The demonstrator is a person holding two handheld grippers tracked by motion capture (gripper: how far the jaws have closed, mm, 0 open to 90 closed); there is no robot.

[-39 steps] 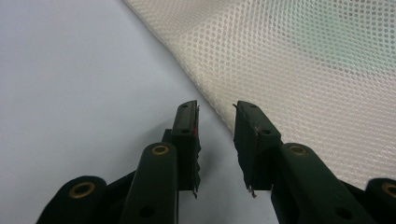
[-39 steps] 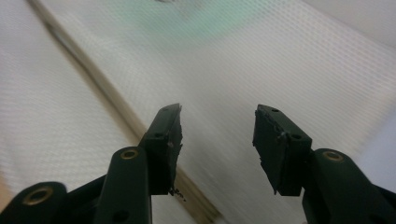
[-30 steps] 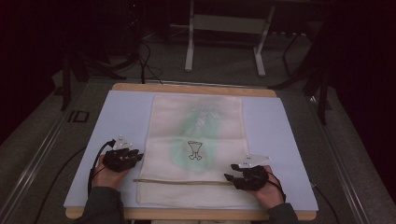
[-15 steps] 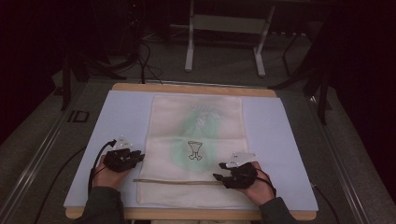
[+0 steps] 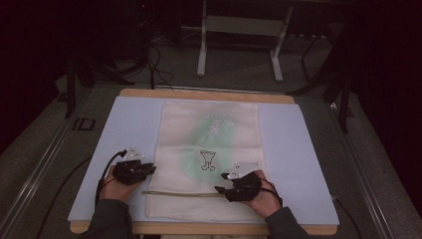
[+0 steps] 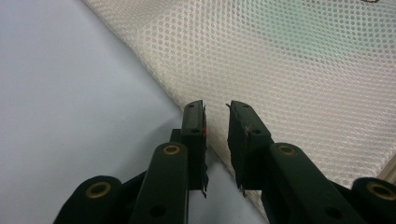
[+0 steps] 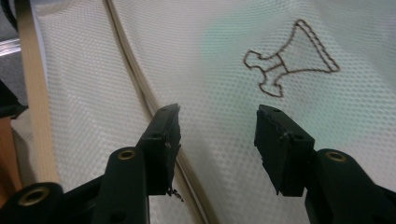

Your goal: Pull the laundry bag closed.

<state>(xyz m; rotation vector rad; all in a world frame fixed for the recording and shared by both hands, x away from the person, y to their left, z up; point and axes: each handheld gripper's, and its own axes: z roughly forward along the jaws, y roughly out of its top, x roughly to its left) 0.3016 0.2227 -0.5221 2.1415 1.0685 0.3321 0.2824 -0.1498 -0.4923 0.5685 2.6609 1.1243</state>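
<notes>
Your left gripper (image 5: 148,169) sits at the left edge of the mesh laundry bag (image 5: 211,149), and in the left gripper view (image 6: 215,114) its jaws stand only narrowly apart, straddling that edge with nothing pinched between them. Your right gripper (image 5: 223,182) is over the bag's near half, and in the right gripper view (image 7: 217,126) its jaws stand wide, empty, with the mesh lying flat under them. The zipper (image 5: 181,193) runs just off the left jaw of that gripper, passing beneath it toward you, and the embroidered mark (image 7: 290,56) lies ahead of the right jaw, a little beyond its tip. The step in hand looks like getting a hold on the bag at or near the zipper so it can be opened or folded. To do it well, bring the right gripper across until the zipper's ridge lies between the jaws rather than under one of them, then lower it until both tips touch the mesh before you close; a wide approach on flat mesh tends to skate over it and catch nothing. With the left gripper, push the lower jaw under the bag's edge along the pale blue surface (image 5: 134,129) first, so that you clamp the fabric itself and not just air above it. Close the left first to anchor the bag, since it is light and will likely slide on the smooth surface if the right pulls alone.
</notes>
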